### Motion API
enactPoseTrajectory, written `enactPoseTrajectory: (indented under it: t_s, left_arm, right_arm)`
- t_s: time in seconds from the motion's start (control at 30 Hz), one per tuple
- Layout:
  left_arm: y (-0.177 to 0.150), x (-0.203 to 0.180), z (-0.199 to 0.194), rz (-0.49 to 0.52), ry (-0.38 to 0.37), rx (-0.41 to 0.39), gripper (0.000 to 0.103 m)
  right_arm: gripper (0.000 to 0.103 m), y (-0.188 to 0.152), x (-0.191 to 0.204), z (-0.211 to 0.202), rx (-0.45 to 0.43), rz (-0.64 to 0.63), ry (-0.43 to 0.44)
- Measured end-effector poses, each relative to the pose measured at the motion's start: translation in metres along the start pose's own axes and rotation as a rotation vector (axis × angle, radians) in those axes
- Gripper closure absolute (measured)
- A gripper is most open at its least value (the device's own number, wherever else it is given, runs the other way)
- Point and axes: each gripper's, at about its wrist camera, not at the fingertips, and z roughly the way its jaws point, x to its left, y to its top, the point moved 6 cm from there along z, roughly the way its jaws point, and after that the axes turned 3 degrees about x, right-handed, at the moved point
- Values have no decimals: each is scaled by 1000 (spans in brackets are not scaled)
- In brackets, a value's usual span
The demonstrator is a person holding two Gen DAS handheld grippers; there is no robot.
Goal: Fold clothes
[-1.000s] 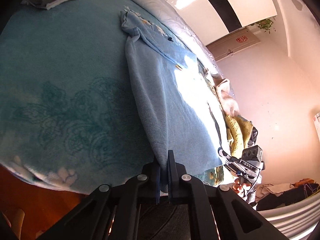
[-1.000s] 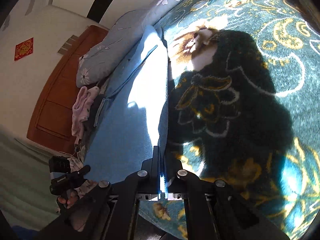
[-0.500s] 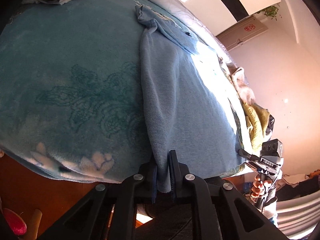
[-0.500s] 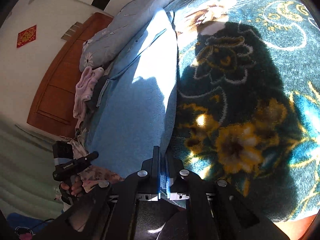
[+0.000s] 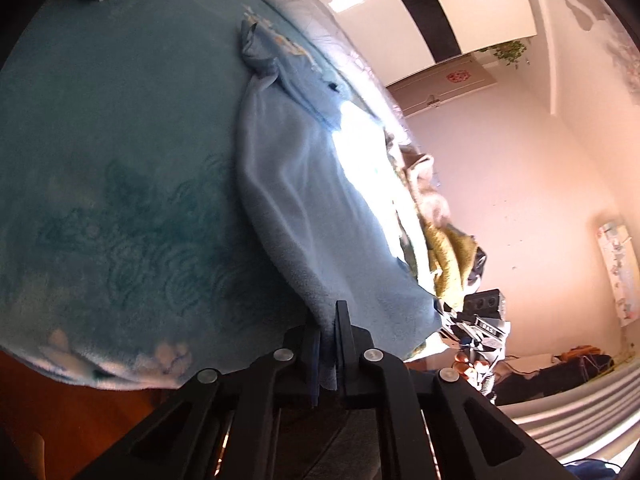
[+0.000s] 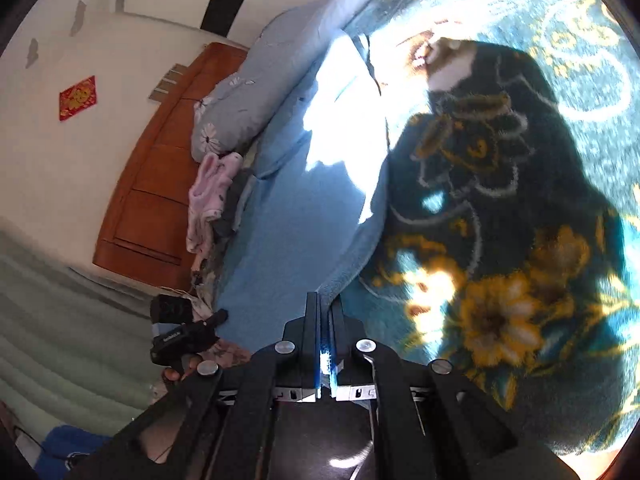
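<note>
Bed [image 5: 100,140]: one garment [image 5: 320,220], two grippers [image 5: 327,320].

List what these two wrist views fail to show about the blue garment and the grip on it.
- Left wrist: the light blue fleece garment has its right part washed out by sun glare.
- Left gripper: the pinched hem is hidden between the fingers.
- Right gripper: likewise; glare whitens the garment's far end.
</note>
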Motion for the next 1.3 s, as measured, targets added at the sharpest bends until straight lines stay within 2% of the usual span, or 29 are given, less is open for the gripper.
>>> enactPoseTrajectory:
  t_s: [0.1, 0.23, 0.37, 0.5, 0.57, 0.7, 0.83, 0.9, 0.93, 1.0, 1.07, 1.1, 1.13, 1.17, 1.2, 1.23, 1.3]
  left_arm:
    - [37, -19, -14, 31, -65, -52, 97]
    - [107, -35, -17, 26, -91, -105, 97]
    - [180, -29, 2, 17, -30, -105, 97]
    - [243, 2, 38, -114, -35, -79, 97]
    - [268, 20, 53, -146, -1, -66, 97]
    - [297, 49, 80, -172, 95, -38, 97]
    - [310, 66, 100, -201, 131, -10, 96]
    - [314, 62, 105, -152, 164, -2, 95]
    - [316, 58, 108, -119, 182, -2, 91]
    - [321, 49, 110, -79, 179, -9, 78]
    - [328, 43, 105, -94, 112, -55, 60]
    - [332, 42, 100, -124, 69, -96, 55]
    - [336, 45, 94, -161, 36, -141, 45]
    - [340, 48, 88, -192, 19, -184, 40]
    - [341, 52, 84, -212, 34, -202, 39]
    - [343, 56, 80, -231, 50, -218, 39]
    - [338, 57, 77, -225, 101, -206, 39]
  right_arm:
    - [100, 34, 21, -6, -69, -8, 89]
    - [100, 92, 48, -1, -151, -22, 151]
    - [100, 159, 56, 16, -190, -5, 116]
    - [100, 221, 42, 47, -187, 55, 48]
    - [100, 246, 29, 65, -169, 94, 18]
    - [100, 283, 5, 100, -126, 137, -53]
    - [100, 308, -18, 124, -98, 175, -99]
    - [99, 314, -29, 131, -86, 195, -127]
    - [99, 315, -32, 134, -77, 196, -137]
    - [98, 318, -35, 137, -63, 192, -148]
    - [97, 323, -33, 134, -84, 186, -118]
    - [97, 326, -32, 132, -101, 185, -97]
    - [93, 329, -31, 128, -135, 195, -72]
    - [69, 332, -32, 122, -177, 211, -54]
    - [43, 334, -33, 116, -202, 218, -54]
    - [39, 335, -35, 110, -225, 224, -56]
    - [39, 334, -37, 99, -249, 223, -78]
